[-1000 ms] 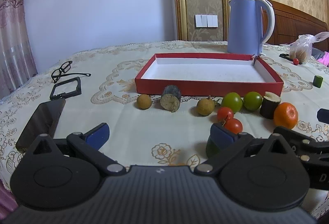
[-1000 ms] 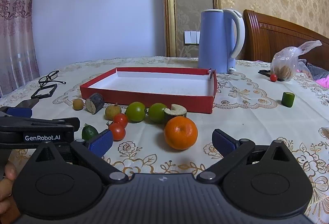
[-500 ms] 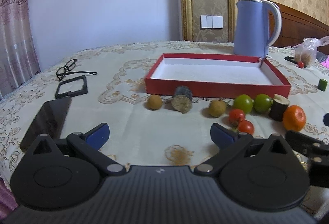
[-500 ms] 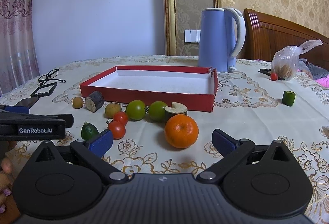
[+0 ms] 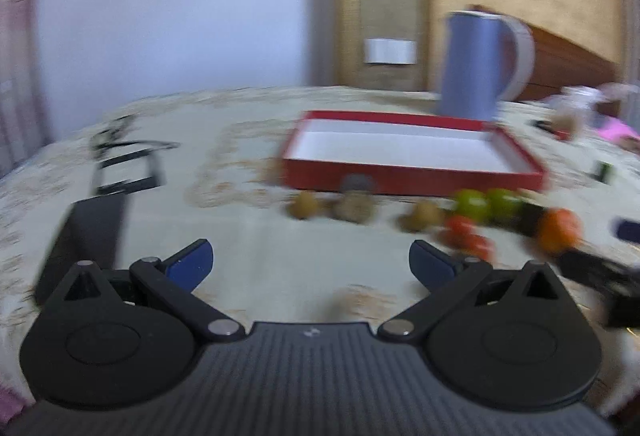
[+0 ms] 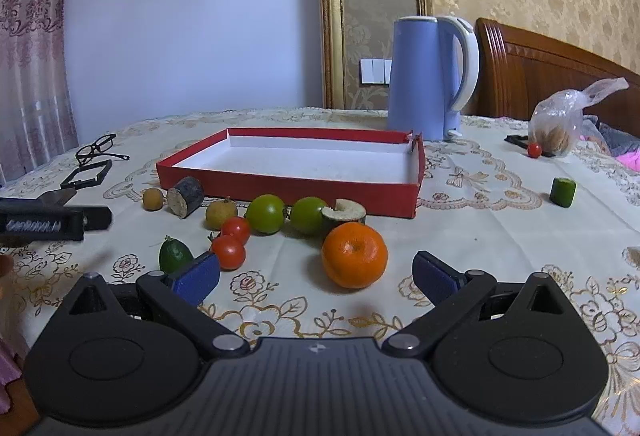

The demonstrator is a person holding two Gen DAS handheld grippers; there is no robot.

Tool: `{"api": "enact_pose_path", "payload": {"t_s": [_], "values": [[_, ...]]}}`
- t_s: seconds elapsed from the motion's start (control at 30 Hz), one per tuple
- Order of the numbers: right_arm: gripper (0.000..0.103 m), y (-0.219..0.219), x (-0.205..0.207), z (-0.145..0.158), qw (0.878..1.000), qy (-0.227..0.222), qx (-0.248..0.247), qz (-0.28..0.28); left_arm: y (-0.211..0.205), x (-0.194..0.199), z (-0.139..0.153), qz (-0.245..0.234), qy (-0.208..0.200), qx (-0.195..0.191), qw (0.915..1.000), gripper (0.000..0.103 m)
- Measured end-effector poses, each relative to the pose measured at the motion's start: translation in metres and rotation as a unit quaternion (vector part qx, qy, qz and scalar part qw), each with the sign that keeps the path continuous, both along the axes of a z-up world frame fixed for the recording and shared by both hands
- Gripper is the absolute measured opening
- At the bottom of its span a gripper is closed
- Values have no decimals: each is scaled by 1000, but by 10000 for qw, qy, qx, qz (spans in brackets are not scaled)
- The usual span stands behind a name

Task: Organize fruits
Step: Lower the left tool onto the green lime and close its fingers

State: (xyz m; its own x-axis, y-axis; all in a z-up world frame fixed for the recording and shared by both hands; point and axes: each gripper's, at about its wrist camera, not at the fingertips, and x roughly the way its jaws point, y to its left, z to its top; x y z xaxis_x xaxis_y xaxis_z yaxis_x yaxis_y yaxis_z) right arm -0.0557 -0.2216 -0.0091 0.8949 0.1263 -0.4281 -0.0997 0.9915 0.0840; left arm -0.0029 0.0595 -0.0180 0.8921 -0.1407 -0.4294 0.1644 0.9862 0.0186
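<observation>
The right gripper point(image 6: 316, 274) is hovering with its jaws spread wide and holding nothing, just behind the orange point(image 6: 355, 254). The left gripper point(image 5: 310, 262) is likewise gaping wide and empty over bare cloth. The fruits are lying in a row before the red tray point(image 6: 288, 192).

On the tabletop point(image 6: 480, 220) the fruits lie in a row before the tray point(image 6: 288, 188). The orange point(image 6: 354, 254) sits nearest, right of the tomatoes point(image 6: 228, 251). The kettle point(image 6: 430, 82) stands behind the tray, glasses point(image 6: 96, 147) far left.
</observation>
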Motion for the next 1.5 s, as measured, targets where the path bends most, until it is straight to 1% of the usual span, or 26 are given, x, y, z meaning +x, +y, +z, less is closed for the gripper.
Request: {"api": "enact_pose_path", "payload": {"t_s": [0.03,0.1,0.2,0.27,0.33,0.4,0.43,0.53,0.6,0.7,0.73,0.77,0.8,0.83,0.87,0.93,1.07,1.13,1.2,1.27,1.37,1.4,1.47,1.5], "values": [[103,-1,0,1,10000,-14,-21,-31,-7,-5,0,-190,-80,69,9998,103],[103,-6,0,2,9999,-48,-56,-124,-25,-16,-1,-439,-318,335,9980,103],[103,-15,1,3,9996,-82,-74,-260,-51,-29,-5,-678,-640,714,9931,103],[103,-20,2,3,9994,-80,-38,-332,-65,-32,-9,-786,-705,879,9905,103],[103,-25,3,3,9992,-59,26,-382,-77,-32,-14,-858,-702,986,9889,103],[103,-28,4,1,9992,-33,71,-401,-84,-28,-18,-915,-633,1045,9883,96],[103,-28,4,1,9992,-26,82,-401,-86,-26,-19,-947,-570,1052,9883,89],[103,-28,4,-1,9992,-19,81,-386,-88,-22,-23,-1016,-367,954,9896,86],[103,-27,4,-1,9993,-20,65,-366,-88,-20,-24,-1016,-300,904,9903,81],[103,-26,4,-3,9994,-2,65,-351,-87,-15,-25,-1015,-187,833,9912,69],[103,-26,4,-3,9994,7,75,-339,-87,-13,-26,-1012,-125,803,9915,59],[103,-26,4,-3,9994,16,90,-327,-86,-10,-27,-1008,-41,762,9920,44],[103,-27,5,-4,9994,26,110,-319,-84,-7,-28,-1000,82,696,9925,34],[103,-27,5,-4,9994,37,142,-310,-83,-3,-30,-993,207,621,9929,28],[103,-28,6,-4,9994,47,171,-304,-80,-1,-30,-1000,251,503,9934,27],[103,-29,7,-5,9993,92,242,-280,-77,-1,-29,-1008,275,397,9937,27],[103,-30,12,-9,9993,194,295,-146,-76,-7,-26,-912,119,425,9948,27],[103,-31,16,-11,9993,248,247,-104,-76,-10,-24,-860,26,459,9952,27],[103,-31,22,-13,9995,282,159,-62,-74,-12,-21,-842,-39,406,9956,27],[103,-32,31,-14,9994,316,100,-73,-73,-13,-18,-833,-60,390,9957,27],[102,-34,41,-14,9991,382,159,1,-71,-12,-18,-786,-70,412,9960,27],[98,-33,44,-15,9991,409,129,53,-71,-11,-19,-764,-61,426,9961,27],[73,-31,51,-16,9984,542,81,111,-70,-9,-21,-718,-25,436,9965,27],[51,-31,53,-18,9972,658,209,293,-69,-9,-21,-707,-5,428,9966,27]]}}
